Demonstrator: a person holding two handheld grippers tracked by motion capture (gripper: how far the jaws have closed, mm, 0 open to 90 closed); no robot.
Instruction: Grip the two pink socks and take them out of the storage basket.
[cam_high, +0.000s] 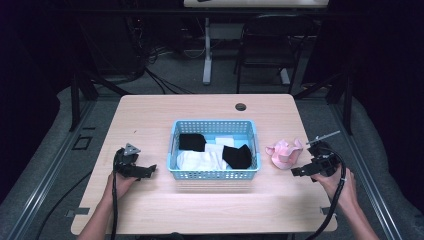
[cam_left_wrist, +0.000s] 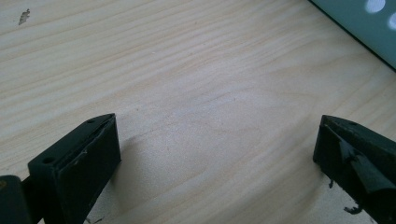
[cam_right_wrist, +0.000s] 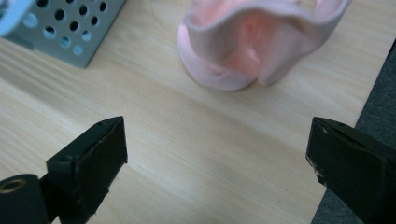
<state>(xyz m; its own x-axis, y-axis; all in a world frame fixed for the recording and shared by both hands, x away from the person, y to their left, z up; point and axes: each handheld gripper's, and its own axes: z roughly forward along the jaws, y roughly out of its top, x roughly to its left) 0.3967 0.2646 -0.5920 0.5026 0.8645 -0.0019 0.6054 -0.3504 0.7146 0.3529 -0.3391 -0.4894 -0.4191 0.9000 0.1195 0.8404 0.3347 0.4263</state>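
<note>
Blue basket (cam_high: 214, 150) mid-frame on counter (cam_high: 150, 210), black and white socks inside. Pink sock (cam_high: 283, 153) right of basket. Left gripper (cam_high: 145, 171) lower left, right gripper (cam_high: 300, 171) lower right; fingers spread, empty.

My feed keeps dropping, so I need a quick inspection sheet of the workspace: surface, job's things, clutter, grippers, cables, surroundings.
Surface: light wooden table, with a dark round grommet hole near its far edge.
Job's things: blue perforated plastic basket at centre, holding black socks and white socks; crumpled pink sock on the table, right of the basket.
Clutter: nothing seen.
Grippers: left gripper open, empty, left of the basket; right gripper open, empty, near the pink sock.
Cables: black cable trails from each gripper; more on the floor beyond.
Surroundings: black chair, white table leg, dark curtains.
</note>
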